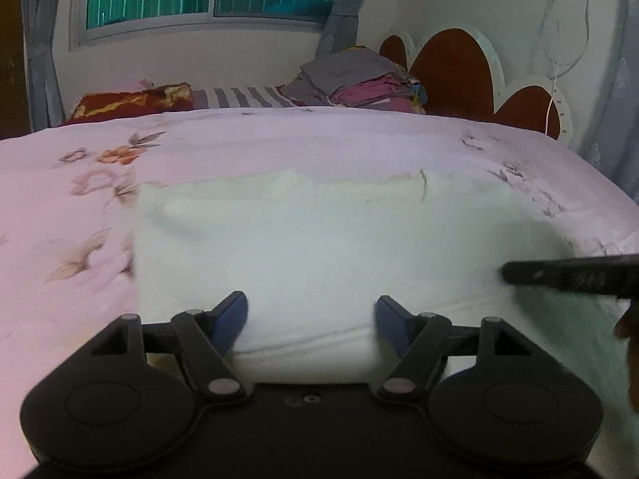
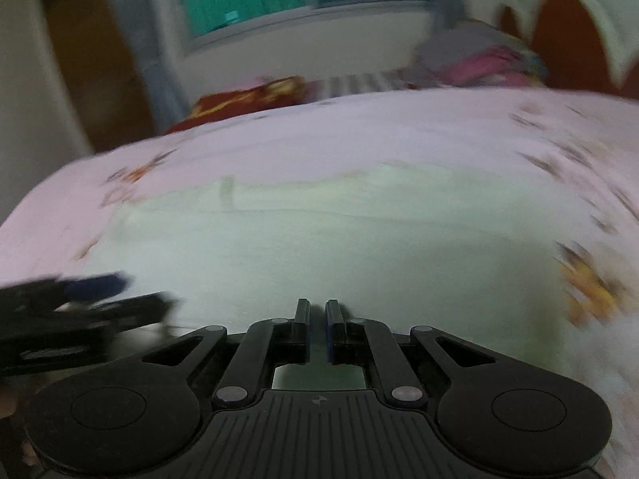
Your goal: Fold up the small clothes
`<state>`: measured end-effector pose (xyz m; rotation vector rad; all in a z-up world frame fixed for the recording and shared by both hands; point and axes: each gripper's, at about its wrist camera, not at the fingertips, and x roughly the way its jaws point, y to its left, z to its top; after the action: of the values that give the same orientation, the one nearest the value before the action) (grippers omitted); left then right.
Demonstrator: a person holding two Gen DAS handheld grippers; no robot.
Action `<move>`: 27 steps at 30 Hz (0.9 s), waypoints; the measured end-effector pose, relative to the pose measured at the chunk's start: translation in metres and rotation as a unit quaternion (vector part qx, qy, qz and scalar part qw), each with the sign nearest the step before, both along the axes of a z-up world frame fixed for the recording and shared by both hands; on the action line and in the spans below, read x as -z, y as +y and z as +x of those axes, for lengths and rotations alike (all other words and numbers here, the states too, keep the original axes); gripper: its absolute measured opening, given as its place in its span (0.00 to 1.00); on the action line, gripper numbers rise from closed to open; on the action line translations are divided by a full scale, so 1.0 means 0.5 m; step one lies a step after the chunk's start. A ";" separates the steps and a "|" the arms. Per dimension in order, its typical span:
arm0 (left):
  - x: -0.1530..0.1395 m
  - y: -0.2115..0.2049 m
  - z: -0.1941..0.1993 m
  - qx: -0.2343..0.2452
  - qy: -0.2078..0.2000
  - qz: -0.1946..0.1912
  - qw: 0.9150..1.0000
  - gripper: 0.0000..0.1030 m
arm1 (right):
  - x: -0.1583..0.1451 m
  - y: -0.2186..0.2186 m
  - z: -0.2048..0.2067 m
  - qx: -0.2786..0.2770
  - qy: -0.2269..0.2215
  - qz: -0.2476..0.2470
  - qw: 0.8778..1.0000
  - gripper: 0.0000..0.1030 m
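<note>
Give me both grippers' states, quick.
Left gripper: open, over the white cloth, pinching nothing.
Right gripper: shut; whether it pinches cloth cannot be told.

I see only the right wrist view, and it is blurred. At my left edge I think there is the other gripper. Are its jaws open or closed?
Observer: Open. In the left wrist view the left gripper has its blue pads wide apart over the near edge of the white cloth, not pressing it.
Operator: Is the cloth folded there?
Observer: It looks so. A thick doubled edge runs between the pads.
Operator: How does my gripper look from that side?
Observer: The right gripper comes in from the right edge, low over the cloth's right part. I cannot tell whether it touches.
</note>
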<state>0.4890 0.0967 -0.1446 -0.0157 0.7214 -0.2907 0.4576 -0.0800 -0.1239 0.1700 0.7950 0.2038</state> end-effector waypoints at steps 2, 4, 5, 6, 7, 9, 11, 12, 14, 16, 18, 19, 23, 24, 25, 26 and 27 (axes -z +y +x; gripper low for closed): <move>-0.007 0.007 -0.009 -0.001 -0.002 0.002 1.000 0.68 | -0.001 -0.032 -0.015 0.015 0.001 0.003 1.000 0.04; -0.020 0.013 -0.008 -0.012 -0.006 -0.003 1.000 0.68 | -0.008 -0.037 -0.016 0.011 0.004 -0.001 1.000 0.04; -0.022 0.015 -0.008 -0.017 -0.006 -0.004 1.000 0.68 | -0.016 -0.034 -0.019 0.011 0.000 -0.011 1.000 0.04; -0.021 0.021 -0.005 -0.022 -0.001 -0.003 1.000 0.68 | -0.025 -0.026 -0.020 0.012 -0.007 -0.024 1.000 0.05; -0.016 0.030 0.000 -0.022 0.009 -0.006 1.000 0.68 | -0.029 -0.021 -0.020 0.012 -0.014 -0.043 0.999 0.05; -0.014 0.047 -0.001 -0.022 0.012 -0.019 1.000 0.66 | -0.017 -0.028 -0.016 0.028 -0.007 -0.071 0.997 0.04; -0.015 0.056 -0.004 -0.018 0.016 -0.023 0.999 0.65 | -0.006 -0.072 -0.007 0.071 0.009 -0.076 0.995 0.04; -0.014 0.059 -0.005 -0.014 0.019 -0.025 0.999 0.65 | -0.007 -0.089 -0.008 0.089 0.012 -0.075 0.993 0.04; -0.012 0.056 -0.004 -0.008 0.019 -0.018 1.000 0.65 | -0.009 -0.105 -0.010 0.091 0.017 -0.061 0.994 0.04; -0.015 0.050 -0.003 -0.008 0.020 -0.010 1.000 0.66 | -0.007 -0.088 -0.009 0.079 0.017 -0.085 0.993 0.04; -0.022 0.048 -0.008 -0.009 0.021 -0.007 1.000 0.68 | -0.010 -0.080 -0.007 0.080 0.018 -0.096 0.992 0.04; -0.026 0.048 -0.013 -0.009 0.019 -0.006 1.000 0.74 | -0.020 -0.082 -0.011 0.085 0.021 -0.086 0.992 0.05; -0.036 0.047 -0.042 -0.021 0.010 0.007 1.000 0.95 | -0.050 -0.089 -0.057 0.085 0.006 -0.078 0.993 0.09; -0.038 0.048 -0.049 -0.021 0.011 0.003 1.000 0.95 | -0.052 -0.095 -0.064 0.085 0.007 -0.075 0.994 0.31; -0.039 0.050 -0.058 -0.022 0.013 0.001 1.000 0.95 | -0.057 -0.099 -0.079 0.090 0.002 -0.073 0.993 0.59; -0.040 0.051 -0.067 -0.023 0.013 0.002 1.000 0.95 | -0.063 -0.103 -0.099 0.097 -0.007 -0.072 0.993 0.63; -0.043 0.053 -0.077 -0.023 0.012 0.004 1.000 0.95 | -0.066 -0.106 -0.110 0.097 -0.011 -0.067 0.993 0.62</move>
<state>0.4503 0.1231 -0.1232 -0.0278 0.7450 -0.2431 0.4025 -0.1332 -0.0909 0.1177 0.7621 -0.0305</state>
